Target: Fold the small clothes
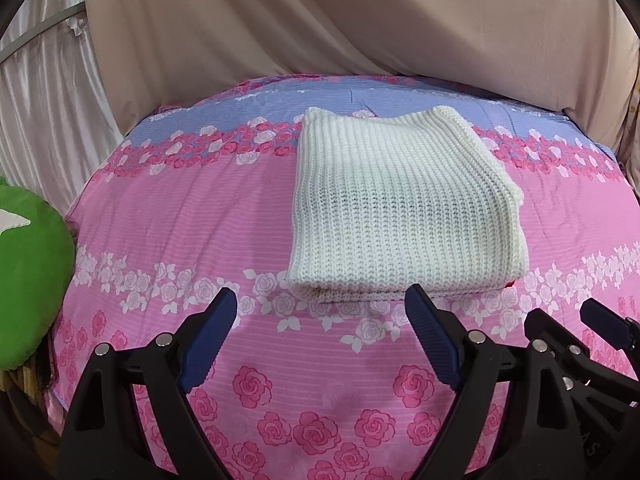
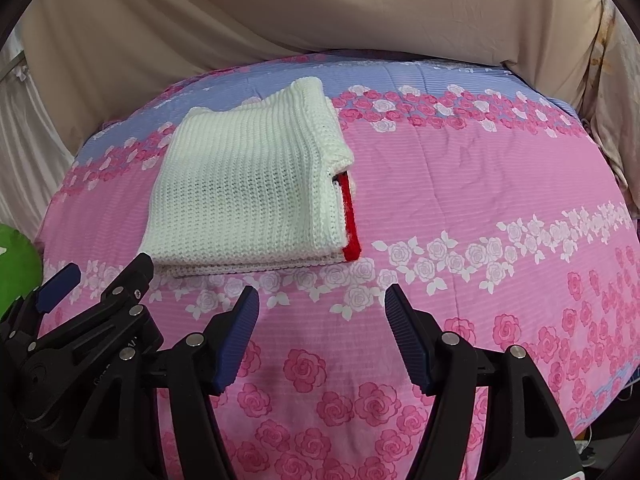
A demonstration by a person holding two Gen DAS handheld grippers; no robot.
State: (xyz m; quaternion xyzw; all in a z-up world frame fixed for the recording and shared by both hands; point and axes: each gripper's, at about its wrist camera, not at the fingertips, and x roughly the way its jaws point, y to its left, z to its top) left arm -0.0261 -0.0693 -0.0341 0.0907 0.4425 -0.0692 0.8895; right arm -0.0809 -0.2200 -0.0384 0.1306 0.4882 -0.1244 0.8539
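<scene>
**One folded white knit on a rose-print bed, two empty grippers held back**

Nearest the cameras, two black two-finger grippers with ribbed blue pads are seen side by side. The left gripper [image 1: 320, 312] is spread wide and nothing is held in it; the right gripper [image 2: 322, 308] is likewise spread wide and empty. Both are poised above the pink bedspread printed with roses [image 2: 460, 184], short of the garment and not touching it, probably because the fold is judged finished or the next grasp is being lined up.

Just beyond the fingertips, one cream-white ribbed knitted garment [image 1: 400, 208] is laid flat as a neat rectangle, layers stacked. A red knitted edge [image 2: 351, 220] is exposed along its right side.

At the far left, one green plush cushion [image 1: 28, 272] is seen. Behind the bed, a beige draped sheet [image 1: 320, 20] is hung.
</scene>
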